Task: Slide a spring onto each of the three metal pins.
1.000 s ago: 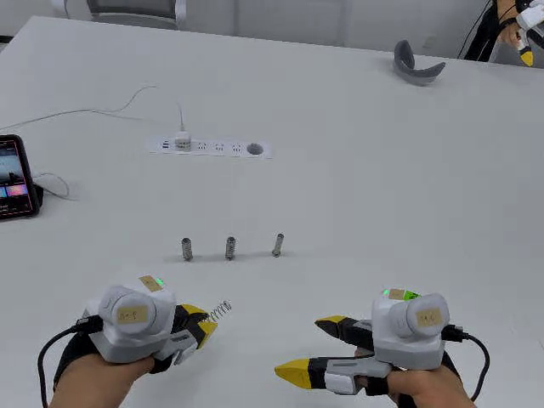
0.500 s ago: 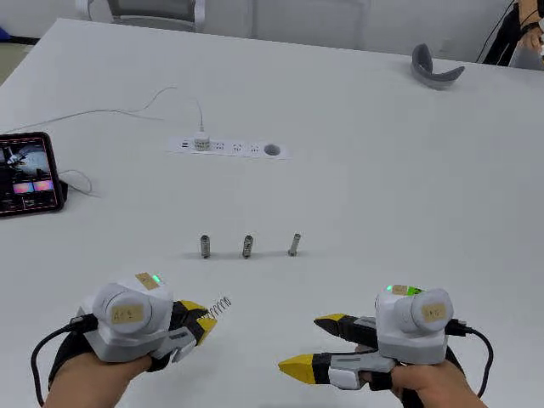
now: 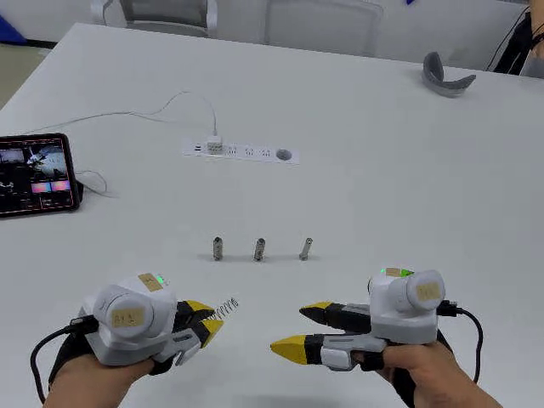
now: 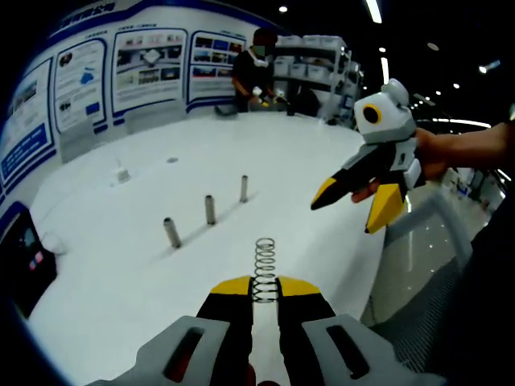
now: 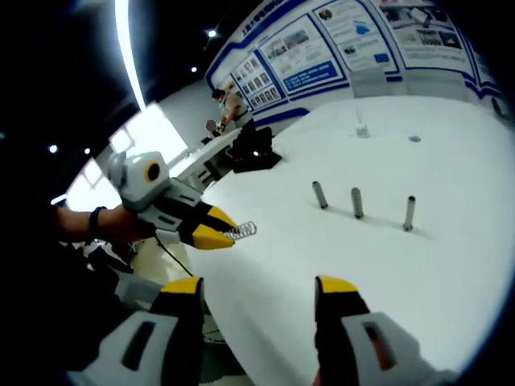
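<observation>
- White table (image 3: 408, 170) is taking up most of the head view, running from near edge to far edge.
- Blue-bordered wall posters (image 4: 145, 68) are hanging behind the table in the left gripper view; print too small to read.
- Two chairs (image 3: 166, 13) are standing at the far edge.
- Left gripper (image 3: 206, 318) is sitting near left over the table, held in the person's left hand (image 3: 85, 374); yellow-tipped jaws are clenched on one end of the spring (image 3: 223, 308).
- Right gripper (image 3: 293, 329) is sitting near right in the right hand (image 3: 425, 378); jaws are spread wide and released, gripping nothing, tips pointing left toward the spring.
- Both grippers are showing a green light and a tan sticker on the housing; sticker writing not readable.
- Tablet (image 3: 34, 174) is lying at the left edge with the screen lit; screen content not readable.
- Power strip (image 3: 242, 152) is lying far of centre, a white plug (image 3: 213, 144) in it and a thin cable (image 3: 127, 115) trailing far left.
- Grey curved piece (image 3: 448, 75) is lying far right, well apart from everything else.
- Three metal pins are standing upright in a left-right row at table centre, beyond both grippers: left pin (image 3: 218, 248), middle pin (image 3: 259, 249), right pin (image 3: 305, 249).
- Left and middle pins are looking thicker than the right one; too small to tell if coils are sitting on them.
- Spring is sticking out past the left jaw tips, free end pointing far-right toward the pins, well short of them and touching no pin.
</observation>
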